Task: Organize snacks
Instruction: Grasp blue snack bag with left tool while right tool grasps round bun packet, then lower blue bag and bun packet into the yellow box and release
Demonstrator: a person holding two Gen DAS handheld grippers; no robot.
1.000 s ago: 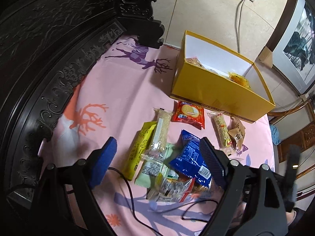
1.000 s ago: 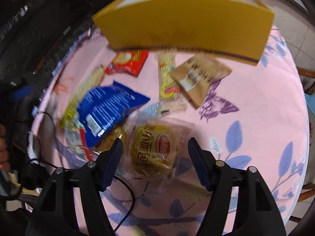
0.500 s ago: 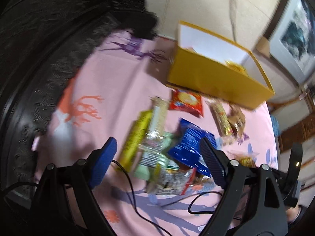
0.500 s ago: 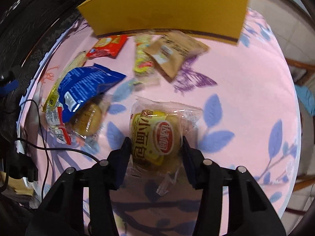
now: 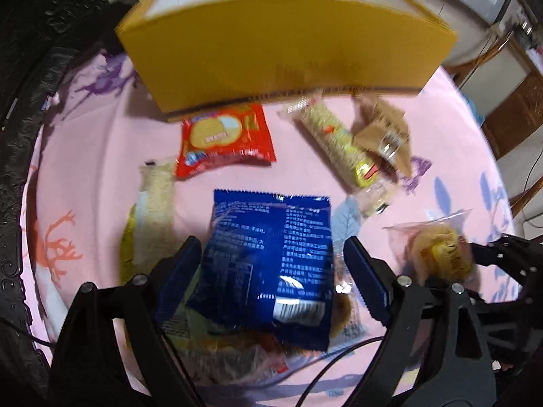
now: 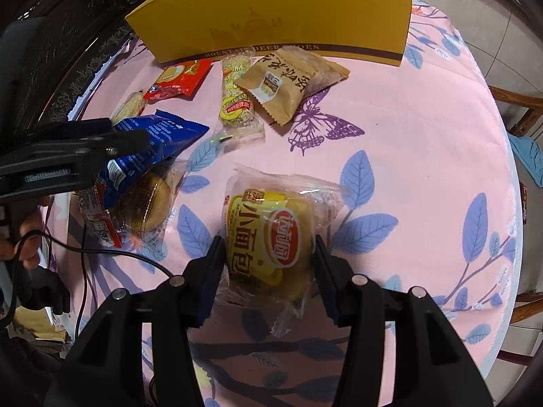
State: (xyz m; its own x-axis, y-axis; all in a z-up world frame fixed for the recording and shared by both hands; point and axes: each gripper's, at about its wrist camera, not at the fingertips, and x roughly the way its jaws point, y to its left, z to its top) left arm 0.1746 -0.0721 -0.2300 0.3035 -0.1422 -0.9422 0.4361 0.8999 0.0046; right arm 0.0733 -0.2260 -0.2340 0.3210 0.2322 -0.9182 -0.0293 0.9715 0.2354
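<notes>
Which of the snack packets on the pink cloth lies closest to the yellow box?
The red biscuit packet: its top edge reaches the yellow box, nearer than the blue packet.

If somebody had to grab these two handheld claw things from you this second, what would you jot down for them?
Right gripper: shut on the small bread pack, low over the pink cloth.
Left gripper: open, straddling the blue packet, not gripping.
Yellow box: at the far edge, its inside hidden.
Loose in front of it: red cracker pack, long cereal bar, brown packet.
Left to do: box the bread, then the rest.
</notes>
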